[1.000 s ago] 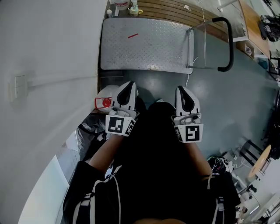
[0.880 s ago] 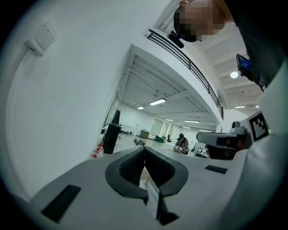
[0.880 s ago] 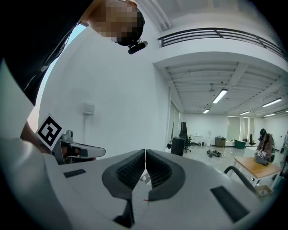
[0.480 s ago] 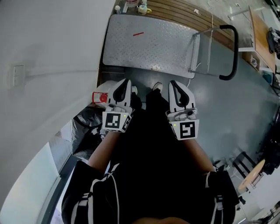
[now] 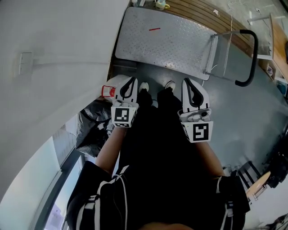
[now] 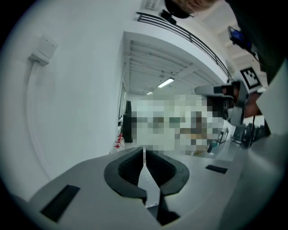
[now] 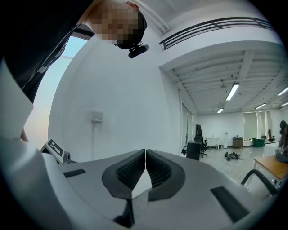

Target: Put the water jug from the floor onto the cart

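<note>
The water jug [image 5: 116, 83], pale with a red cap [image 5: 107, 91], lies on the floor by the wall, left of my feet. My left gripper [image 5: 131, 81] hangs just right of it and above it, jaws shut and empty [image 6: 144, 151]. My right gripper [image 5: 189, 82] is level with it on the other side of my legs, also shut on nothing [image 7: 145, 153]. The cart's metal deck [image 5: 166, 38] lies bare beyond both grippers, its black handle [image 5: 250, 58] at the right. Neither gripper view shows the jug.
A curved white wall [image 5: 58, 54] with a socket [image 5: 24, 63] closes the left side. A black plastic bag [image 5: 92, 123] lies behind the jug. A wooden strip [image 5: 202, 12] with a cup [image 5: 160, 4] runs beyond the cart. Grey floor [image 5: 243, 117] opens to the right.
The left gripper has sunk down beside the jug and rolled a little. The right gripper shifted slightly sideways. Both stayed shut. The cart now sits further right in the head view.
</note>
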{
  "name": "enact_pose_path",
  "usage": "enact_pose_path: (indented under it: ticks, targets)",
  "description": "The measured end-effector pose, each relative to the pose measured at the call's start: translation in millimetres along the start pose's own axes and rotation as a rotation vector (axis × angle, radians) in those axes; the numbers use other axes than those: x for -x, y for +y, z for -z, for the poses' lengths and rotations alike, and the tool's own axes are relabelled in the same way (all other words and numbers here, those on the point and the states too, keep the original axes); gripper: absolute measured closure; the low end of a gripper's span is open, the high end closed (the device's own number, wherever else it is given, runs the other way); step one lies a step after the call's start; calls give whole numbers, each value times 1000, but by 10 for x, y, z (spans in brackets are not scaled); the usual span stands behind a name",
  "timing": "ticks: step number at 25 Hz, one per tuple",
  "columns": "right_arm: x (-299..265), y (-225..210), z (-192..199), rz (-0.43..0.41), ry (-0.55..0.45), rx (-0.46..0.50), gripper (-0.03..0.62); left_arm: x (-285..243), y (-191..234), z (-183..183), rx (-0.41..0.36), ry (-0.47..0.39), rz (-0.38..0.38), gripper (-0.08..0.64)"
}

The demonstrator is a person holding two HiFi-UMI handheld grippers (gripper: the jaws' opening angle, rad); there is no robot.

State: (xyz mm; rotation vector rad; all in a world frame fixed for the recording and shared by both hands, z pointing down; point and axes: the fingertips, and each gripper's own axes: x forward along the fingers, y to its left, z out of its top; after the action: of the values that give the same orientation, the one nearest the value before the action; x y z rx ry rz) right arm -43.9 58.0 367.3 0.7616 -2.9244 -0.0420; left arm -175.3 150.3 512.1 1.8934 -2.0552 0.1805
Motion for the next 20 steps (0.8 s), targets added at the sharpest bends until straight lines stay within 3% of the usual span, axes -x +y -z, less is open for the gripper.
enact_pose_path:
  ticks: [2,5,8,10,16,20]
  targets:
    - [-33,77,-12,0,-3,10,572,57,129,171,-38,28,-6,538]
    - [-48,213,24,-8,15,20,572,103,301,495,45,103,-2,524]
    - [-29,297,112,7,54,11,572,140,479,936,129,194,-13,434]
    - [-30,322,131,22,66,18,573,187,577,1251,147,255,-18,420]
    - [-52,475,175,39,88,50,572,312,790,2199,61,395,-31,417]
    - [-12,496,219,42,111,66,572,320,811,2882,75,540,-32,417]
